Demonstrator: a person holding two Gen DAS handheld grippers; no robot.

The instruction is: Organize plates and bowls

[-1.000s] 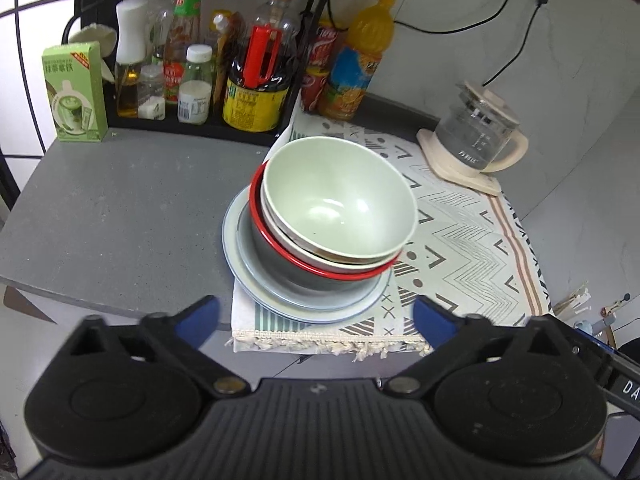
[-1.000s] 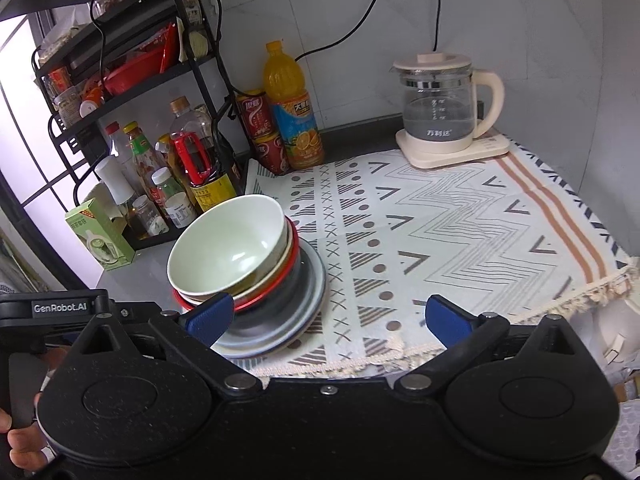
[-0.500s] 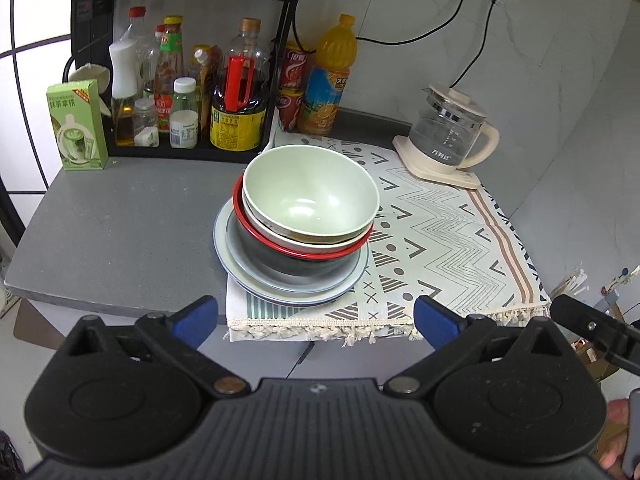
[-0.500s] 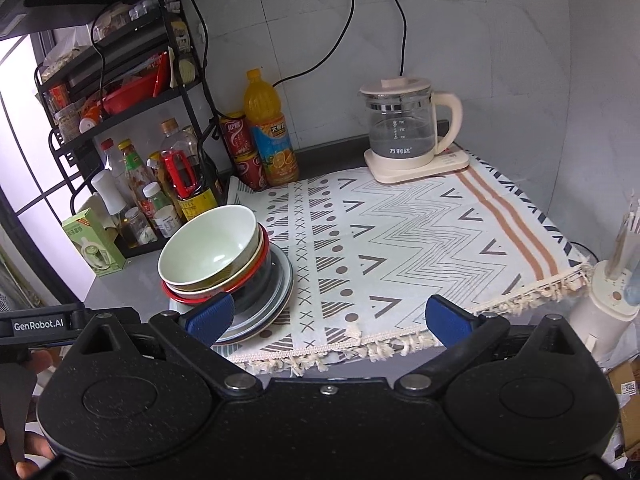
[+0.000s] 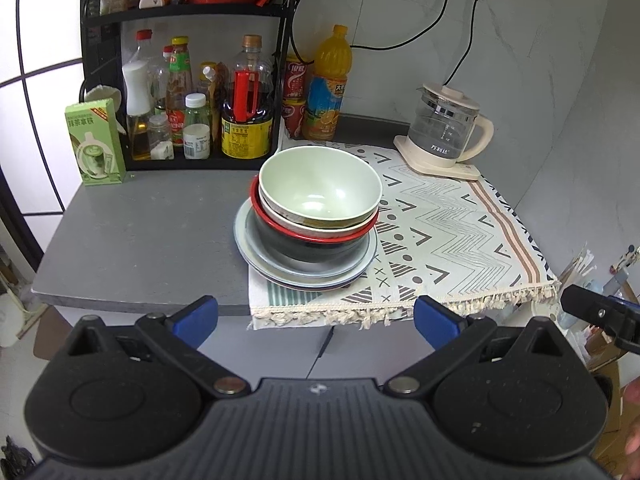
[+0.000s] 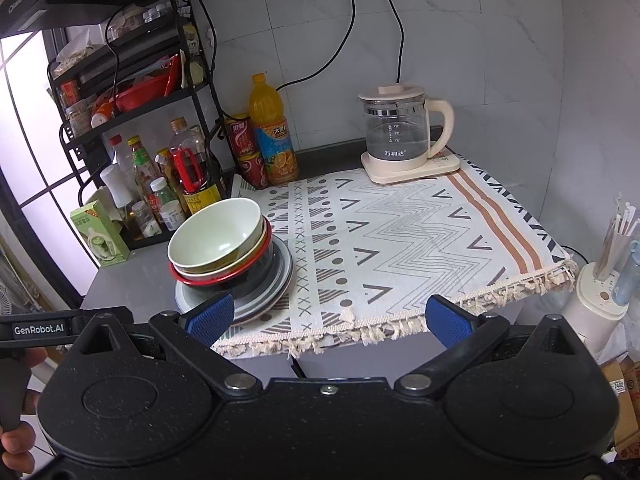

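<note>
Bowls [image 5: 319,196] stacked on plates [image 5: 304,276], 2 grippers (fingers apart) w/ nothing held

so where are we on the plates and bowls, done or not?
Looks done: the green bowl sits nested in the cream and red-rimmed bowl, all stacked on the plates at the mat's left edge. In hand: nothing; left gripper and right gripper are open, short of the counter. Left: no loose dishes visible.

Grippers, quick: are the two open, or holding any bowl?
Left gripper: open, holding nothing.
Right gripper: open, holding nothing.
</note>
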